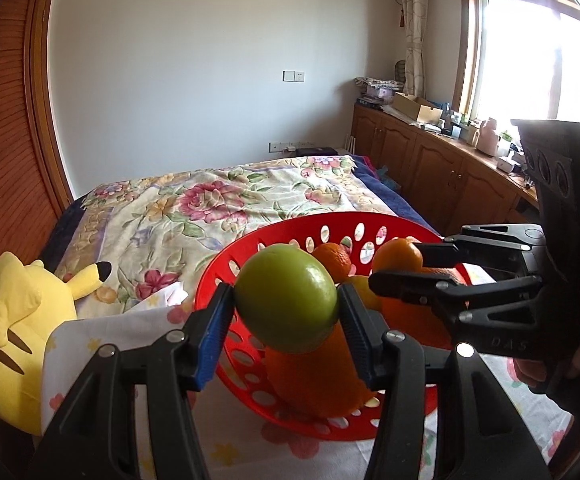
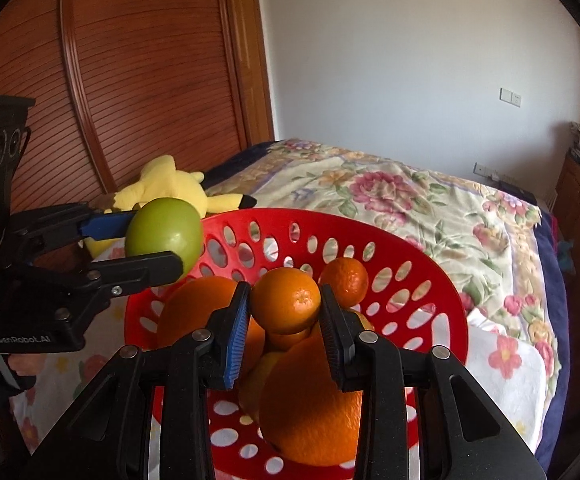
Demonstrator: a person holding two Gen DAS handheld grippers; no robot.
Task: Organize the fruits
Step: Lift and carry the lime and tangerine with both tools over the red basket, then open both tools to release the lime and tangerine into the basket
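Floral bedspread [image 1: 218,200], red basket [image 1: 226,272], left jaws gripping green apple [image 1: 286,300], right jaws gripping orange [image 2: 286,300]

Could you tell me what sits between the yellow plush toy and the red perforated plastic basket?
A round green apple, clamped in the left hand-held gripper, seen in the right wrist view.

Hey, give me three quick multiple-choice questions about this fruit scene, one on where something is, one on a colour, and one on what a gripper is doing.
1. Where is the yellow plush toy?
A. on the bed beside the basket
B. inside the basket
C. on the windowsill

2. What colour is the basket?
A. blue
B. red
C. white

3. What does the left gripper hold?
A. nothing
B. an orange
C. a green apple

Answers: 1 A, it lies on the bedding left of the basket; 2 B, its perforated wall is red; 3 C, the pads clamp the apple.
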